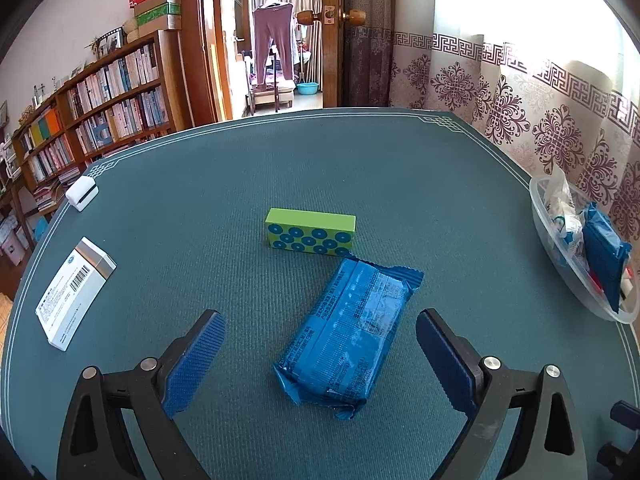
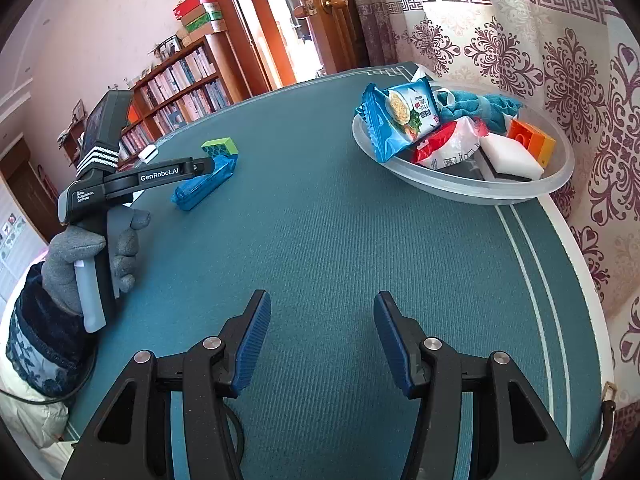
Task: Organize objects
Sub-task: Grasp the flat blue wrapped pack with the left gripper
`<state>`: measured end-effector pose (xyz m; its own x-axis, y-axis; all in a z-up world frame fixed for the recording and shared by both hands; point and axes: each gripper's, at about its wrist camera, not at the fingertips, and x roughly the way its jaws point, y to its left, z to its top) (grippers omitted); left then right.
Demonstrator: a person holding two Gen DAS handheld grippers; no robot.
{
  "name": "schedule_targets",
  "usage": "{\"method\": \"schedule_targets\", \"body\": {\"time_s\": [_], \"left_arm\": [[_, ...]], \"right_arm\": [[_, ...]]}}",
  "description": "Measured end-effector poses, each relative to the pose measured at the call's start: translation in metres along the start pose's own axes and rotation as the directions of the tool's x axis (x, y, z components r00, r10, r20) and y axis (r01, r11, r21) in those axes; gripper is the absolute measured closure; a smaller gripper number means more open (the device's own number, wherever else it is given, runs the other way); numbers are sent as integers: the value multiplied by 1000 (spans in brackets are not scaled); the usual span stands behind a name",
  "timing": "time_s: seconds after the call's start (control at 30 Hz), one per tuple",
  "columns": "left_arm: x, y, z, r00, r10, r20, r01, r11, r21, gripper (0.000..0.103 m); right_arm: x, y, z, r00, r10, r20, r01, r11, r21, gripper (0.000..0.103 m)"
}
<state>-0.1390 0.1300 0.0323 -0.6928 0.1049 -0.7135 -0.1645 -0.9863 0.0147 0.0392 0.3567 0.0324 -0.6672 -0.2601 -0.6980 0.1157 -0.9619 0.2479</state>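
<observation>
Teal table mat (image 1: 180, 240): blue snack packet (image 1: 344, 336) lies lengthwise between the left gripper (image 1: 320, 356)'s spread jaws (untouched); right gripper (image 2: 322, 336), also spread and empty, sits farther off.

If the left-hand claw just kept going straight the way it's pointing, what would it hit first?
Most likely the blue snack packet. It lies on the green tablecloth between the left gripper and its open fingers, none touching it. The green dotted block sits just beyond. How far above the packet the gripper hangs is unclear.

Home rm: bookshelf (image 1: 100, 108), patterned curtains (image 1: 520, 112), laundry (image 1: 272, 44) thru doorway.
</observation>
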Motion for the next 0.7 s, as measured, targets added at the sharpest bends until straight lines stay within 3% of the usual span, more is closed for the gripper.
{"method": "schedule_targets", "body": {"time_s": [0.13, 0.37, 0.53, 0.7], "left_arm": [[8, 2, -3, 1000, 5, -26, -4, 1000, 5, 5], [12, -1, -5, 998, -16, -62, 18, 999, 34, 25], [14, -2, -5, 997, -18, -71, 22, 999, 45, 30], [11, -2, -7, 998, -34, -59, 37, 998, 53, 49]], "right_arm": [[4, 4, 1, 1000, 4, -8, -4, 1000, -3, 48], [10, 12, 4, 1000, 12, -15, -13, 1000, -12, 48], [13, 19, 5, 1000, 20, -19, -20, 1000, -22, 48], [16, 27, 6, 999, 27, -23, -28, 999, -35, 48]]}}
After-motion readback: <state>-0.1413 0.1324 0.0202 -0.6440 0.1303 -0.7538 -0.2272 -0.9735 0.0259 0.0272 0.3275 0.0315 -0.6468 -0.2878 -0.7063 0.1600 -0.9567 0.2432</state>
